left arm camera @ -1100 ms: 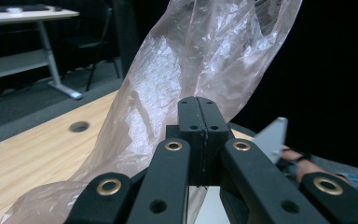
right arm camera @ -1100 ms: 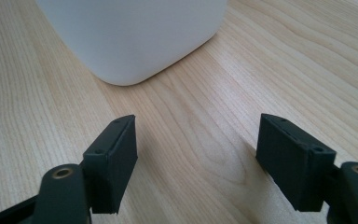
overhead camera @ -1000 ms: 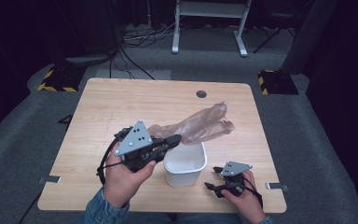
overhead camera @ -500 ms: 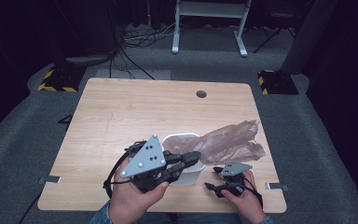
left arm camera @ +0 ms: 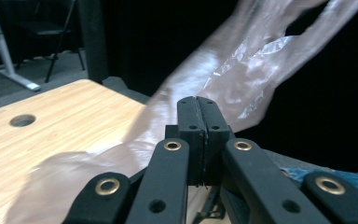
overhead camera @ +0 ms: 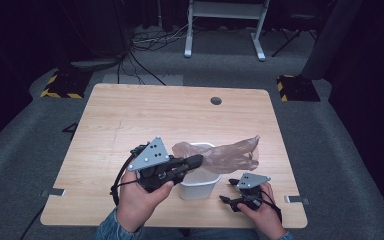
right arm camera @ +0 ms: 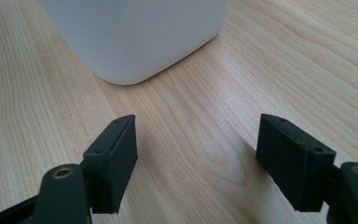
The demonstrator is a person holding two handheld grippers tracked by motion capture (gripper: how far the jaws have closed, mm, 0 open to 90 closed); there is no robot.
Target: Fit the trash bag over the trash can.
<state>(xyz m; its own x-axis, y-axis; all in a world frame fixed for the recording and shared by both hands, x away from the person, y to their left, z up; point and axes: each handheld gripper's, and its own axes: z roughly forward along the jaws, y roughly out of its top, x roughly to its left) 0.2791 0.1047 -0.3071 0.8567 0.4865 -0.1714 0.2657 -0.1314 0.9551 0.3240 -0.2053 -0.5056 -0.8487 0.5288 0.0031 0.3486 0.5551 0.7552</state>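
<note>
Two hands enter from the near edge of the wooden surface [overhead camera: 130, 120], each holding a tool. Landmark: the white bin [overhead camera: 198, 176], standing upright on the surface close to the near edge.

Nearest, the right tool [overhead camera: 223, 199] rests low at the near edge, just to the right of the white bin, gripped by the right hand [overhead camera: 260, 212]. Its jaws stand wide apart with nothing between them. In the right gripper view, the right tool [right arm camera: 196, 154] points at bare wood, with a rounded lower corner of the white bin [right arm camera: 135, 37] just ahead of the jaws, apart from them.

Next, the left tool [overhead camera: 197, 160] is held by the left hand [overhead camera: 140, 202] on the left side of the white bin, with its jaw tips over the bin's rim. In the left gripper view, the left tool [left arm camera: 198, 135] has its jaws pressed together, clamped on a translucent plastic bag [left arm camera: 242, 79].

Farther out, the plastic bag [overhead camera: 227, 156] stretches from the left tool across the top of the white bin and trails away beyond the bin's right side, raised and crumpled at its far end.

Farthest from the bin, a round hole [overhead camera: 216, 100] sits in the surface near the far edge. A white metal frame [overhead camera: 225, 22] stands on the floor beyond.
</note>
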